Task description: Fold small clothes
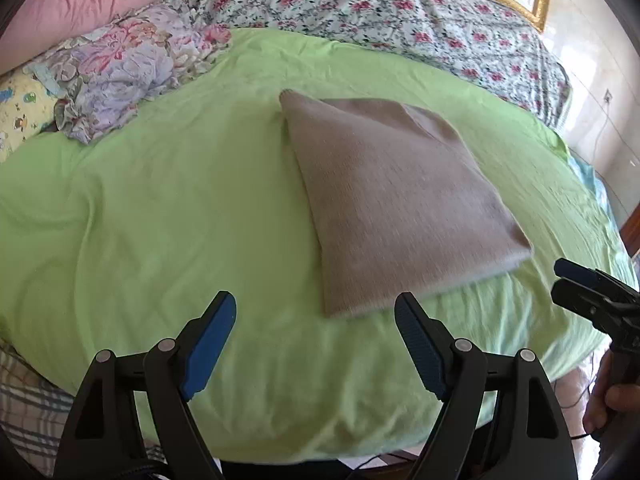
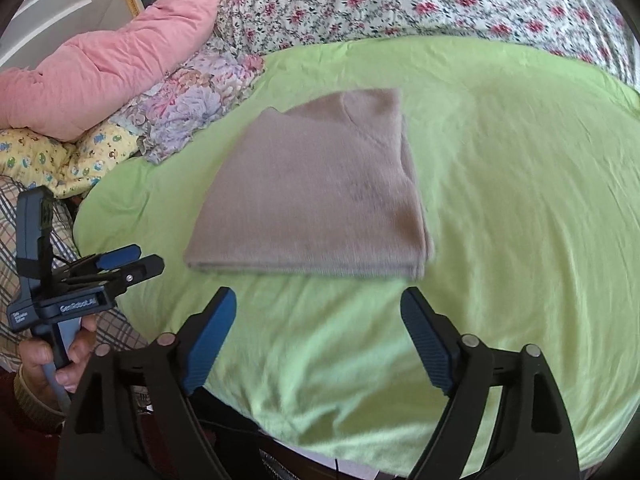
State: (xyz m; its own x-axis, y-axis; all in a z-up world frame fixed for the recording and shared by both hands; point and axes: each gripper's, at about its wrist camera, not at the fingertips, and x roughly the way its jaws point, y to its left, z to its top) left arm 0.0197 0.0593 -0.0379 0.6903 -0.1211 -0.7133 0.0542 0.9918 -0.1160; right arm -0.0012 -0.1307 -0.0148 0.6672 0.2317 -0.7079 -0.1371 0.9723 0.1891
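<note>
**Green sheet, one folded garment, both tools empty**

Green bedsheet [image 1: 160, 200] covers the working surface and fills most of both wrist views; its near edge curves off just below the tools, so anything pulled back towards the person risks sliding over that lip.

Nearest each lens, the left gripper [image 1: 316, 344] has its blue pads spread wide apart with nothing between them, and the right gripper [image 2: 318, 340] is likewise spread and empty. Both hang above bare sheet, short of the cloth and not touching it.

Just ahead of both tools lies the grey-brown garment [image 2: 316, 196], already in a compact, roughly square stack with layered edges showing along its near side. By that look the folding of this piece seems mostly or wholly done; whether one more fold is intended cannot be told. It sits ahead and to the right of the left tool, ahead and slightly left of the right tool.

Open sheet surrounds the stack on every side, widest to the right of the right tool, giving free room to approach any edge.

Further off, a crumpled floral cloth [image 2: 192, 108] and a pink quilt [image 2: 120, 60] crowd the far left, and a flowered bedspread [image 1: 380, 12] borders the back, well clear of the stack
</note>
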